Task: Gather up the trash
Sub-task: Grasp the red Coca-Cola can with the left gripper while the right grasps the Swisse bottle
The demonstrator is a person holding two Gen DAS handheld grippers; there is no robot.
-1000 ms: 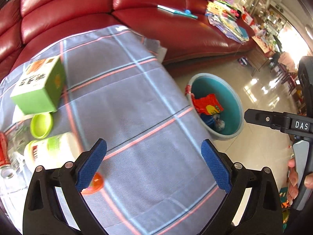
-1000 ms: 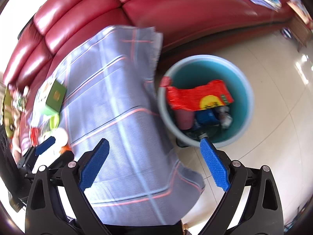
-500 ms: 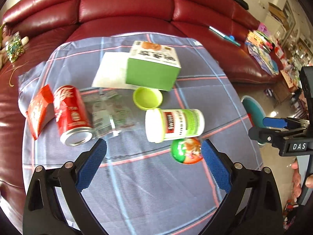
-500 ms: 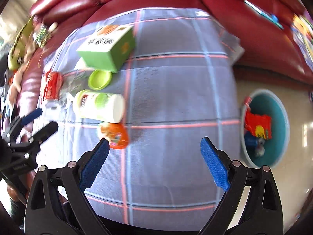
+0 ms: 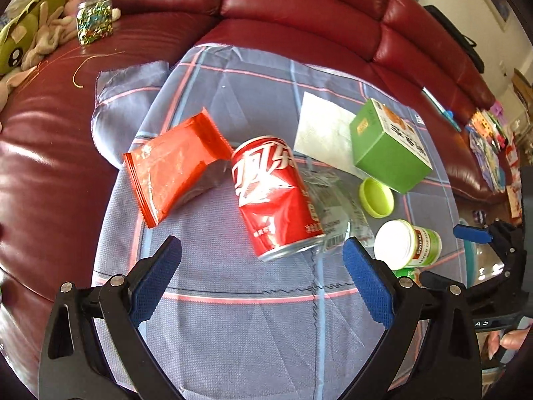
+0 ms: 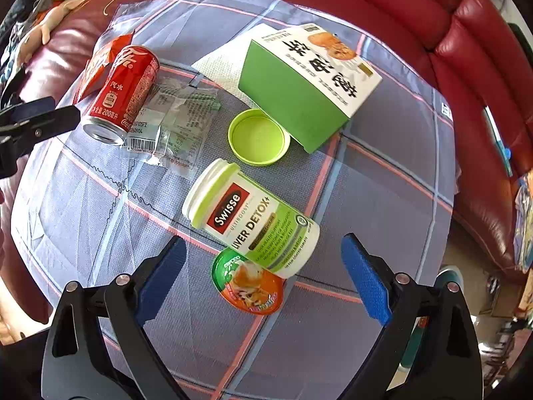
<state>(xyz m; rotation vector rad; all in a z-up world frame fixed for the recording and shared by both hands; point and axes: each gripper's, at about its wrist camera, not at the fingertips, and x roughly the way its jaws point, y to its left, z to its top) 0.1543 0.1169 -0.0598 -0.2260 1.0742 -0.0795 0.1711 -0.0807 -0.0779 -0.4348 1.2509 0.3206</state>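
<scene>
Trash lies on a blue-grey checked cloth [image 5: 253, 333]. My left gripper [image 5: 261, 275] is open and empty, just short of a red cola can [image 5: 274, 196] lying on its side. An orange snack wrapper [image 5: 173, 166] lies left of the can, a clear plastic wrapper [image 5: 336, 200] right of it. My right gripper [image 6: 263, 276] is open and empty above a white-and-green supplement bottle [image 6: 253, 220] on its side and a round orange-green lid [image 6: 248, 283]. A green cap [image 6: 258, 136], a green box [image 6: 306, 83] and a white napkin [image 6: 223, 63] lie beyond.
A red leather sofa [image 5: 299, 10] wraps around the cloth's far side. A glitter jar [image 5: 94, 18] and plush toys [image 5: 33, 43] sit on the sofa at the left. The teal bin's rim [image 6: 446, 275] shows at the far right, on the floor.
Both grippers swung left, away from the teal bin, to over the trash on the cloth. The left now faces the can, the right the supplement bottle. Both stayed open.
</scene>
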